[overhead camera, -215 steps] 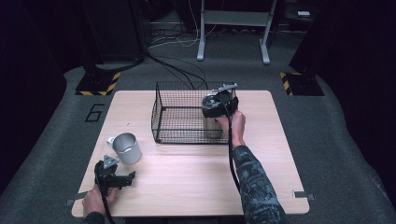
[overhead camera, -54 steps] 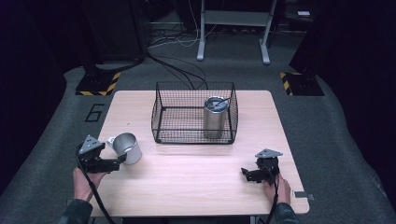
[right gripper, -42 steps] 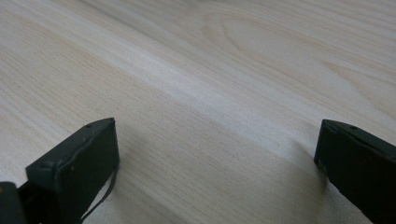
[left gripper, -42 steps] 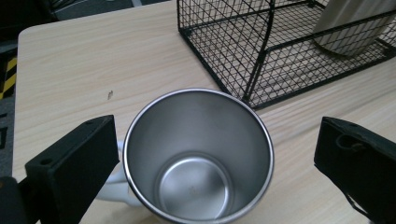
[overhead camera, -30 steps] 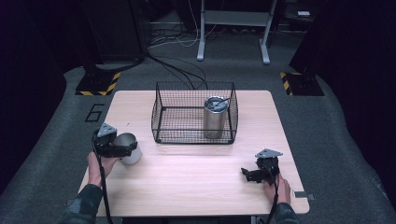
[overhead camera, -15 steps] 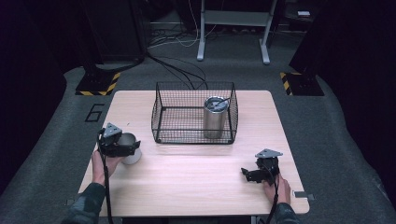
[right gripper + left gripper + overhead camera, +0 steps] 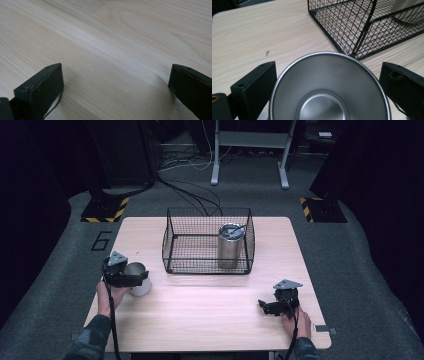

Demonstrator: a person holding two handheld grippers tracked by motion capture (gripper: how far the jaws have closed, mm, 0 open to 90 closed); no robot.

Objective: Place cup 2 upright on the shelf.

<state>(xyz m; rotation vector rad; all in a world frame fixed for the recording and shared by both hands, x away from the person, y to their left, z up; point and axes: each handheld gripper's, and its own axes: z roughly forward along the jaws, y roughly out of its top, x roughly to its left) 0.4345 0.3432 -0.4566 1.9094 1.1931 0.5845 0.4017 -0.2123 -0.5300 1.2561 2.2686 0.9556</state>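
A small steel cup stands upright near the table's left edge. My left gripper is open and reaches in from the cup's left. In the left gripper view the cup sits between the two spread jaws of the left gripper, its rim close to both. A black wire basket stands at the middle back, with a tall steel tumbler upright in its right half. My right gripper rests open low over the bare wood at the front right, and the right gripper holds nothing.
The basket's near corner stands just beyond the cup, with the tumbler's base behind the mesh. Bare wooden table lies between the two grippers. Dark floor with cables and a metal stand surrounds the table.
My left gripper has moved right from the table's left edge until its jaws straddle the cup. My right gripper, at the tumbler in the basket 7 s ago, has stayed at the front right lately.
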